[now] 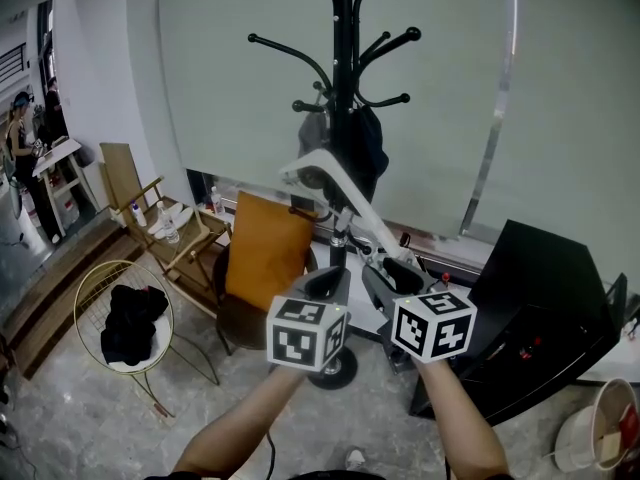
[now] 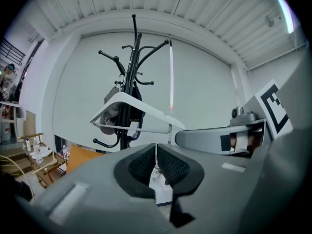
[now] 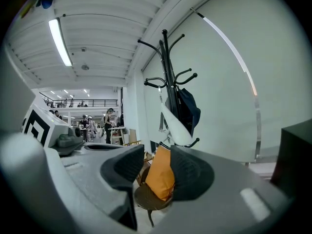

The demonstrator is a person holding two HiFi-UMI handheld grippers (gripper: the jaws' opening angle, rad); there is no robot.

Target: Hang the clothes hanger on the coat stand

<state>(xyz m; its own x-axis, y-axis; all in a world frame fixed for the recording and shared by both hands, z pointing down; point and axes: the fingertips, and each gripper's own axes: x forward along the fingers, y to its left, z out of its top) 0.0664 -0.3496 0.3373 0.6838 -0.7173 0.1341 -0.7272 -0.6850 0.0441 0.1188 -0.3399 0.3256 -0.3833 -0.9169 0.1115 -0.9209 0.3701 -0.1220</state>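
Note:
The black coat stand rises in front of a pale blind, with a dark cap and garment on its lower hooks. A white clothes hanger sits beside the pole, and its near arm slopes down toward my right gripper. In the right gripper view the hanger ends just above the right gripper, whose jaws stand apart with nothing between them. I cannot tell whether the hook rests on a peg. My left gripper is beside it, and in its own view the left gripper is shut on nothing, below the hanger.
A round wooden chair with an orange cushion stands left of the stand's base. A black cabinet is at the right. A wire basket holding dark clothes and a folding chair are at the left. People stand far left.

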